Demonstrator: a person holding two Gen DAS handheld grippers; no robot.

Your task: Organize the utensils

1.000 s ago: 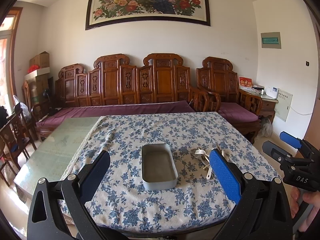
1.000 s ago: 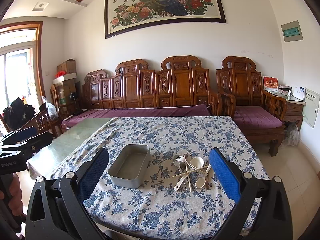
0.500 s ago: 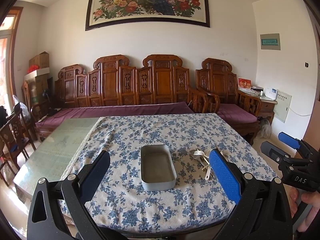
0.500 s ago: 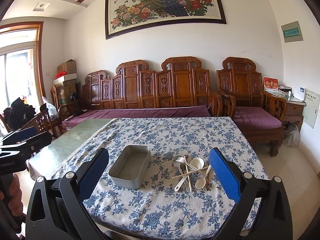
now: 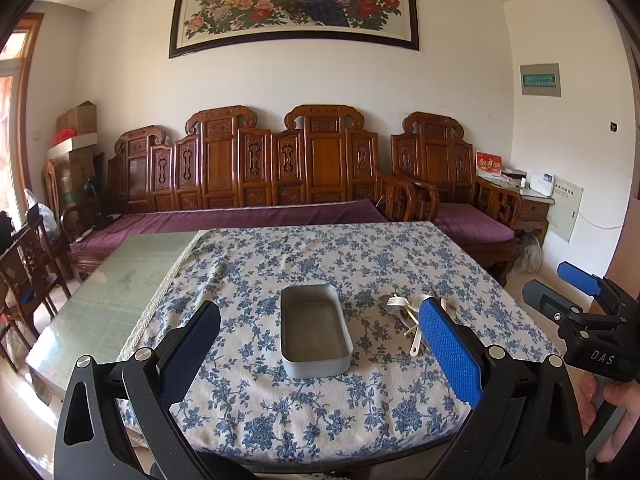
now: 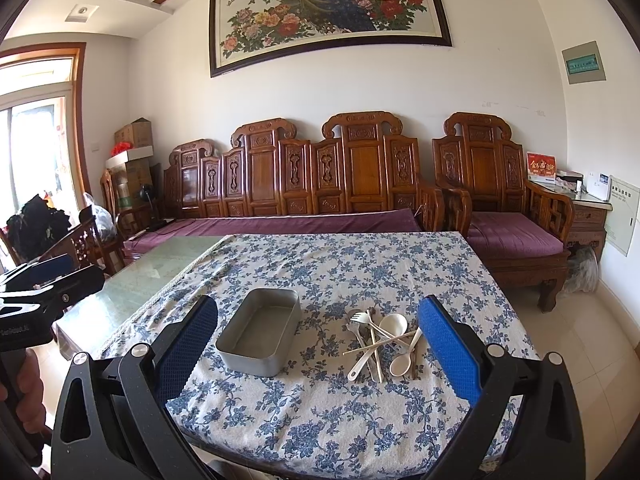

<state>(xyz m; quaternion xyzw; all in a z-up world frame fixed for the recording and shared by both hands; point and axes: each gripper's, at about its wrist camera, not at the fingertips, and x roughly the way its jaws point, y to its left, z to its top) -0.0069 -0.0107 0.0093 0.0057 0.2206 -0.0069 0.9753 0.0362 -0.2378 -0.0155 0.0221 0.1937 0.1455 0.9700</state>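
An empty grey metal tin (image 5: 314, 330) sits on the blue-flowered tablecloth (image 5: 320, 264); it also shows in the right wrist view (image 6: 262, 330). A pile of utensils (image 6: 380, 338), white spoons, forks and chopsticks, lies just right of the tin; in the left wrist view the pile (image 5: 404, 310) is partly hidden behind my right finger. My left gripper (image 5: 320, 350) is open and empty, held before the table's near edge, facing the tin. My right gripper (image 6: 320, 344) is open and empty, facing between the tin and the pile.
The table's left part is bare green glass (image 5: 120, 284). A carved wooden sofa (image 5: 280, 176) with purple cushions stands behind the table, an armchair (image 6: 508, 216) at the right. Dark wooden chairs (image 5: 24, 276) stand at the left. The other gripper shows at each view's side (image 5: 580, 316) (image 6: 36, 296).
Both grippers have drifted slightly back and up from the table; the tin and utensils look a little lower and farther. Nothing on the table has moved.
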